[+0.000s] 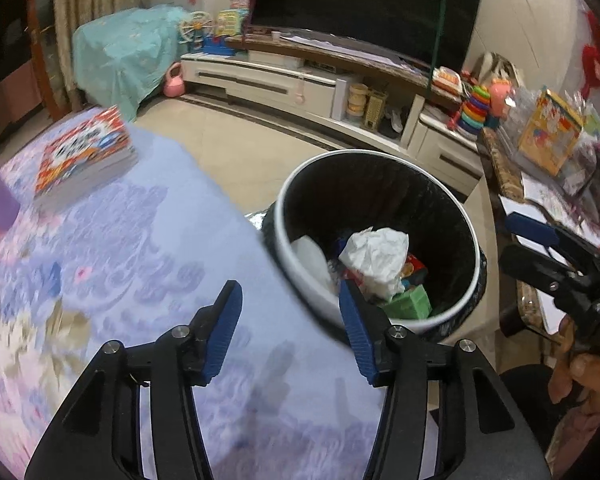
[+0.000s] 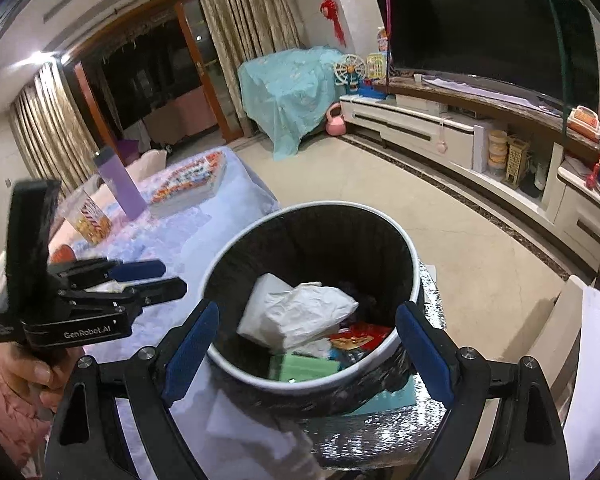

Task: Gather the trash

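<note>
The right wrist view alone shows the left gripper point(image 2: 172, 278) from the side, a hand point(image 2: 24, 372) on its handle, with a purple bottle point(image 2: 120, 184) and a printed cup point(image 2: 88, 216) on the table point(image 2: 172, 248). The left wrist view alone shows the cluttered side table point(image 1: 512, 196) beyond the right gripper point(image 1: 536, 240).

The trash bin point(image 2: 410, 258), white-rimmed with a black liner, stands on the floor just beside the table's edge. It holds crumpled white paper point(image 1: 376, 256), a green carton point(image 1: 410, 302) and red wrappers point(image 2: 360, 336).

Left gripper point(image 1: 290, 330): jaws partly apart, nothing between them. Right gripper point(image 2: 306, 360): jaws wide, empty, framing the bin.

The tablecloth pattern is smeared by blur. The bin's base is hidden, and the items beneath the paper cannot be identified.
</note>
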The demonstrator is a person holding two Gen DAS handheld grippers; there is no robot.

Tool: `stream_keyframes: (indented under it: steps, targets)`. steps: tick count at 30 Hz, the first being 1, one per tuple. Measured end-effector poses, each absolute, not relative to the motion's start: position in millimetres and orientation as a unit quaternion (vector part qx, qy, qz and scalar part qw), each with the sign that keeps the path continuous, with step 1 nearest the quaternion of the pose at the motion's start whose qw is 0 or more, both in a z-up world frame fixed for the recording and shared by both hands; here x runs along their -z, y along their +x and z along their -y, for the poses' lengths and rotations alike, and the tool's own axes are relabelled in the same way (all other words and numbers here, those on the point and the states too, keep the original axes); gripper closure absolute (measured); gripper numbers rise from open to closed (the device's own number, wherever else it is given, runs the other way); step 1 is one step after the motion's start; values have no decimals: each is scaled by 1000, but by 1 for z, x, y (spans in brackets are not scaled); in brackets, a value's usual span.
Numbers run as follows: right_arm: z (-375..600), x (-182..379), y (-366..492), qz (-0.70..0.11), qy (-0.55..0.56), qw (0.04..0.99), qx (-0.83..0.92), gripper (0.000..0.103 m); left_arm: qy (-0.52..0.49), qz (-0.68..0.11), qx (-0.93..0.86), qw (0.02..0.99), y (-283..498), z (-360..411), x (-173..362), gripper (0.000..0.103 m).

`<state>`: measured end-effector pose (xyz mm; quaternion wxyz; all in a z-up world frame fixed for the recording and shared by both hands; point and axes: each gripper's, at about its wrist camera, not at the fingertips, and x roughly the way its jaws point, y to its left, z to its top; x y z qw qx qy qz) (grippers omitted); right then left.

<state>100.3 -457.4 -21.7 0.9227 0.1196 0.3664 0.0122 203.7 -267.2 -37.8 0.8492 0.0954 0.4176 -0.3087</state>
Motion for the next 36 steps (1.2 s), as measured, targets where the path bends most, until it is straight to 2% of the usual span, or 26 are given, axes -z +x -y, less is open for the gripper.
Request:
stream_keyframes:
  steps: [6,17,21,27,33,35,36]
  targets:
    - [435,14,80,-342,149,927,-22,3,43,-419,293,858,179,218,40,41]
    - [392,26,51,-336,206,919,-32,0,-20,-394,258,882,133,145,36,24]
    - [373,22,38,-320,201,925,-47,0,-41,-385,248,888,121,127,34,13]
    - [358,8,25,-294,200,934,-27,0,-62,-372,242,894,106,107,29,13]
    - [339,-20,10,-250,148,957,-1,0,-62,-329,236,912,86,95,4,13]
    - [331,-36,-1,-214,123,969,22,0,-64,-308,235,920,78,90,-6,10]
    - [328,-43,-7,-195,106,974,36,0,-65,-297,230,924,74,88,-10,4]
